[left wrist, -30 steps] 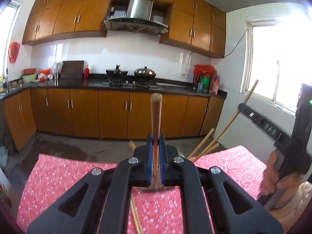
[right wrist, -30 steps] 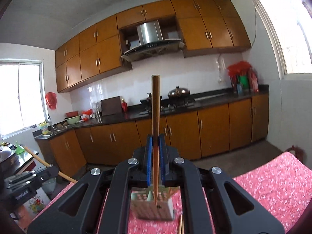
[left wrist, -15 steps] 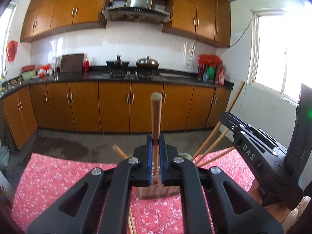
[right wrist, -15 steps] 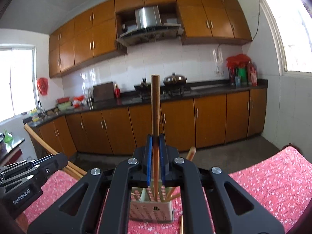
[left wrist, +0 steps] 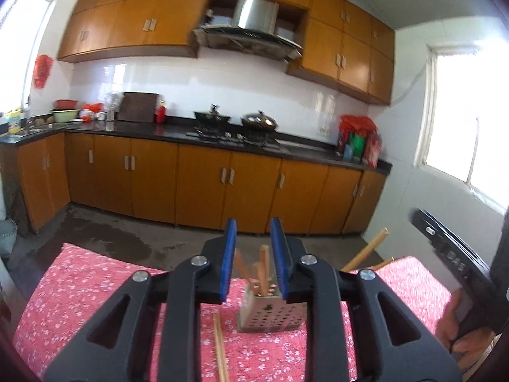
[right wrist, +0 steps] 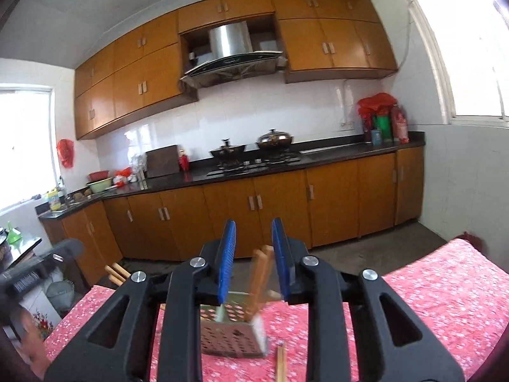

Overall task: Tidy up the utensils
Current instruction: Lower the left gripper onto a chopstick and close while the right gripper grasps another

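A: What are the left gripper [left wrist: 253, 259] fingers [left wrist: 228, 258] doing?

B: They are opening, with a narrow gap between the blue pads. Nothing is pinched. Seen through that gap, just beyond the fingertips and lower, stands the perforated metal utensil holder [left wrist: 270, 313] on the pink floral tabletop [left wrist: 79, 286], with several wooden chopsticks [left wrist: 262, 265] standing in it.

A: Anything loose near it?

B: One pair of loose chopsticks [left wrist: 219, 347] lies flat on the cloth, below the left finger and just beside the holder.

A: And the right gripper [right wrist: 253, 259]?

B: Its jaws are opening too, also narrow. In its own view a blurred chopstick [right wrist: 259, 275] sits in the gap between the fingers [right wrist: 280, 258], its lower end down in the holder [right wrist: 229, 337]; the pads do not appear to press it, though the blur makes that hard to judge.

A: Where is the holder from that side?

B: Directly below and just past the fingertips, tilted in the frame. Another chopstick end [right wrist: 280, 363] lies on the tabletop [right wrist: 429, 286] to the right of it.

A: Can each gripper see the other?

B: Yes. The right one shows at the right edge of the left view, held in a hand [left wrist: 458, 328]; the left one is a dark blur at the left edge of the right view.
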`<state>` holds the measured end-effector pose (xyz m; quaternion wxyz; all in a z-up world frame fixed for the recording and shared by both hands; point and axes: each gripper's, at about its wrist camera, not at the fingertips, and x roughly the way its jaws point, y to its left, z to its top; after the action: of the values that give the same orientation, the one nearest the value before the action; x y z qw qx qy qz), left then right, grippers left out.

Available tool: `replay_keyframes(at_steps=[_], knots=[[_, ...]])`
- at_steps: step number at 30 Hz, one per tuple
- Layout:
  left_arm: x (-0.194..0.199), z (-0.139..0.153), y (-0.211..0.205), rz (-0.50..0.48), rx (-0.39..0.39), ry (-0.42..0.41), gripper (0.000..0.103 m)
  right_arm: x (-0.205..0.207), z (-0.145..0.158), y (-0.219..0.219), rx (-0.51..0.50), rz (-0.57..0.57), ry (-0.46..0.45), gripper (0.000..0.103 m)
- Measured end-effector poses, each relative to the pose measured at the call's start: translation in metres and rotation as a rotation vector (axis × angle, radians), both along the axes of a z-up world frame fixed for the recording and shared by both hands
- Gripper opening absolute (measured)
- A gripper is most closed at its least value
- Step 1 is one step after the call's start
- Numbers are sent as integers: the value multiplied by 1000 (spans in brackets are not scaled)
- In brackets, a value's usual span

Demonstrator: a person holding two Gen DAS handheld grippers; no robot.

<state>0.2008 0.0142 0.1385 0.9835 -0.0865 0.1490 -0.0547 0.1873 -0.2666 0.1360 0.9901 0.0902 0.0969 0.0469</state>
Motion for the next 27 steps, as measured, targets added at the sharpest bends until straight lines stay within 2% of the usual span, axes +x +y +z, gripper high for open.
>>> replay_keyframes(at_steps=[2, 5, 6, 8, 10, 12, 15, 18, 21, 24, 26, 27], knots=[[-13, -3, 13, 46, -2, -2, 28, -8, -8, -15, -4, -36, 29, 26], [-26, -25, 38, 111, 18, 45, 30, -10, -42, -35, -42, -91, 173, 26], [-27, -40, 46, 124, 34, 81, 30, -6, -62, -38, -67, -84, 259, 26], [-26, -72, 54, 142, 69, 161, 30, -1, -103, -40, -89, -47, 393, 26], [-25, -104, 57, 131, 81, 249, 30, 1, -150, -39, -46, 42, 543, 24], [-25, -139, 56, 107, 76, 335, 30, 1, -179, -32, -19, 96, 622, 21], [-27, -172, 50, 66, 59, 417, 30, -3, -208, -15, -28, 159, 678, 20], [-27, -195, 43, 34, 43, 477, 30, -2, -224, -2, -65, 162, 718, 18], [-26, -210, 34, 7, 28, 515, 30, -2, -233, 2, -63, 169, 740, 18], [-27, -217, 25, -14, 27, 533, 30, -3, -235, 11, -111, 173, 728, 18], [-26, -220, 21, -27, 26, 544, 29, -3, -236, 11, -162, 137, 718, 8], [-26, -221, 19, -36, 23, 550, 28, -1, -236, 10, -201, 72, 709, 8]])
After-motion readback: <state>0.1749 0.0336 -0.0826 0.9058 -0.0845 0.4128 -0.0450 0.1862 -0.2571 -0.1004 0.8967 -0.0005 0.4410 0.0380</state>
